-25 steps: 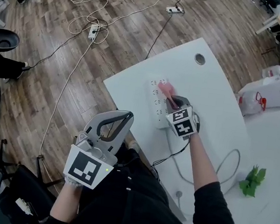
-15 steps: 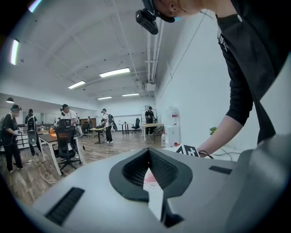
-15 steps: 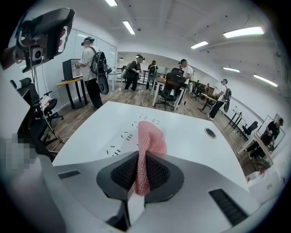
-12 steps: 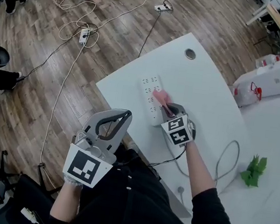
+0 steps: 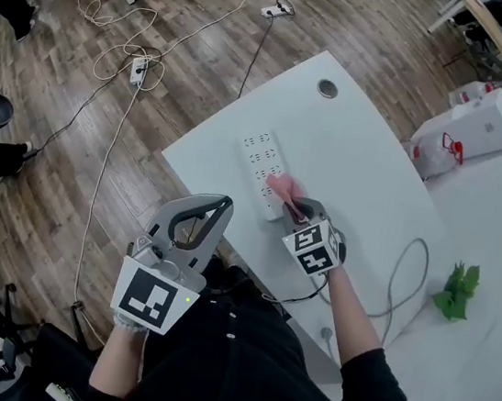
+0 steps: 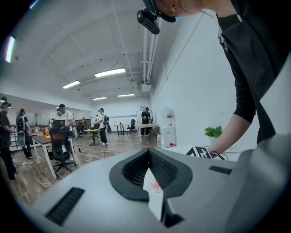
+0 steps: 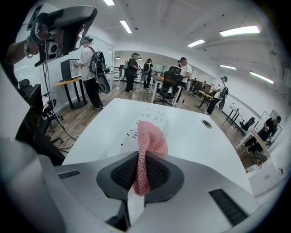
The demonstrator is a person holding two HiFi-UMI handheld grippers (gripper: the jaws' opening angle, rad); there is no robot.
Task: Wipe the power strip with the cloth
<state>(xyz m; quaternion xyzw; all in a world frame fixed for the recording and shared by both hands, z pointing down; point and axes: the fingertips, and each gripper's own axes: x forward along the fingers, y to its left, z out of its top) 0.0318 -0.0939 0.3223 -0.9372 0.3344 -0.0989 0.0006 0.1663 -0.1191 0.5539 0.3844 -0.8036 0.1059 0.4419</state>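
Note:
A white power strip [image 5: 261,161] lies on the white table [image 5: 368,156] near its left edge. A pink cloth [image 5: 282,190] rests on the strip's near end, and my right gripper [image 5: 295,210] is shut on it. In the right gripper view the cloth [image 7: 148,142] stands pinched between the jaws of that gripper [image 7: 142,169], with the strip [image 7: 146,119] under and beyond it. My left gripper [image 5: 223,205] hangs off the table beside the person's body, shut with nothing in it. Its own view shows the left gripper [image 6: 150,176] with only a thin slit between the jaws.
A grey cable [image 5: 405,274] loops on the table at the right, by a green plant sprig [image 5: 454,294]. A round grommet hole [image 5: 327,88] sits at the far end. White bags [image 5: 470,124] stand at the right. Cables and another strip [image 5: 138,67] lie on the wood floor.
My right gripper has drawn the pink cloth along the power strip, from its far part toward its near end. The left gripper has stayed where it was.

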